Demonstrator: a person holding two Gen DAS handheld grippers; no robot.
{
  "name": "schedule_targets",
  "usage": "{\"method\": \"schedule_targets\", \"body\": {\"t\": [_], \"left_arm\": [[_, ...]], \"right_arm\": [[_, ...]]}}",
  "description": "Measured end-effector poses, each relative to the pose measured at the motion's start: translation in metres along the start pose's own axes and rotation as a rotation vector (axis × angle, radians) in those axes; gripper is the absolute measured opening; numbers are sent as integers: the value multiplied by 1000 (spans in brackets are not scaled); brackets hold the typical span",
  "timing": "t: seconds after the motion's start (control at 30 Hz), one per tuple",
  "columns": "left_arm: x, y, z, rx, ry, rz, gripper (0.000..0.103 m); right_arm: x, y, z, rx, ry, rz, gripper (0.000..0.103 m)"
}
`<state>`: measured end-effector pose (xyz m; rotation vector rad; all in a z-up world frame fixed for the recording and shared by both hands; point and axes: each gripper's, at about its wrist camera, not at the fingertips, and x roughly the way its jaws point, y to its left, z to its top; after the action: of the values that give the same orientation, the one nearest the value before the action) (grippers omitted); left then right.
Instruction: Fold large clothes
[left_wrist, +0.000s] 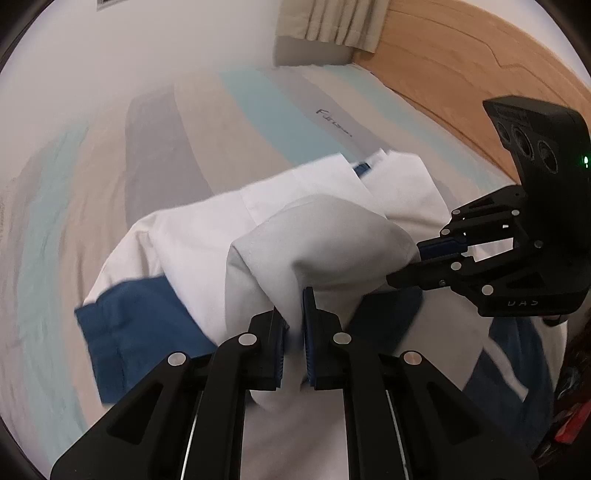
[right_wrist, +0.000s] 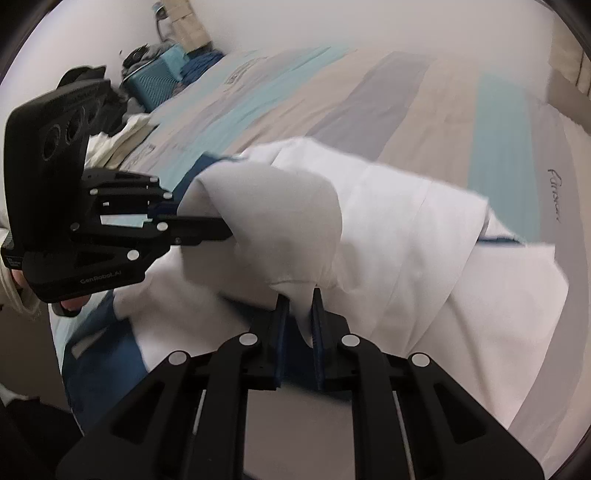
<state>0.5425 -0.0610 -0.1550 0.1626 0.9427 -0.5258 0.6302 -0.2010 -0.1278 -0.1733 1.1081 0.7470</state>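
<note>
Fabric is bunching between both my jaws: I am lifting a large white cotton garment with blue panels (left_wrist: 207, 236) off the striped grey, beige and turquoise bed cover (left_wrist: 240, 110). On the left, my left gripper (left_wrist: 293, 332) is clamping a raised white fold, its jaws pinched onto the cloth. Moving right, my right gripper (right_wrist: 299, 314) is gripping the same lifted hump, its jaws likewise closed on it. The garment is lying partly gathered across the bed, a blue hem (left_wrist: 133, 325) spread flat. I judge the folding as mid-way: one fold is being carried over, with flattening and further folds remaining.
</note>
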Motion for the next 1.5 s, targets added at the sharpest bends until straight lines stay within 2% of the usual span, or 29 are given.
{"method": "schedule_targets", "body": {"t": [0.2,0.33,0.47,0.8,0.87,0.9,0.93,0.97,1.0,1.03,1.13,1.3,1.4,1.5], "left_arm": [[3,-28,-47,5,61,-7,8],[14,-34,-67,-4,90,-8,8],[23,-34,-79,-34,111,3,9],[49,-37,-94,-44,159,13,10],[46,-37,-93,-44,155,18,12],[44,-38,-92,-48,156,18,21],[41,-38,-91,-52,162,22,46],[35,-39,-92,-61,151,33,60],[28,-39,-93,-70,129,47,77],[19,-37,-96,-78,106,59,84],[3,-35,-104,-104,122,76,86],[-25,-25,-131,-159,179,112,89],[-45,-24,-155,-182,218,140,92],[-65,-26,-182,-214,282,179,94]], "right_arm": [[5,12,-39,5,43,-1,10],[15,14,-58,11,68,-24,10],[27,22,-68,-29,90,-64,10],[50,21,-83,-23,131,-124,10],[47,23,-82,-24,122,-143,14],[44,25,-81,-32,117,-152,24],[40,29,-81,-43,112,-161,45],[36,32,-82,-41,104,-167,56],[31,34,-83,-31,91,-172,65],[23,35,-85,-11,78,-176,65],[6,40,-96,35,63,-217,72],[-20,50,-124,123,72,-278,78],[-39,59,-153,178,106,-323,84],[-52,63,-190,242,194,-351,85]]}}
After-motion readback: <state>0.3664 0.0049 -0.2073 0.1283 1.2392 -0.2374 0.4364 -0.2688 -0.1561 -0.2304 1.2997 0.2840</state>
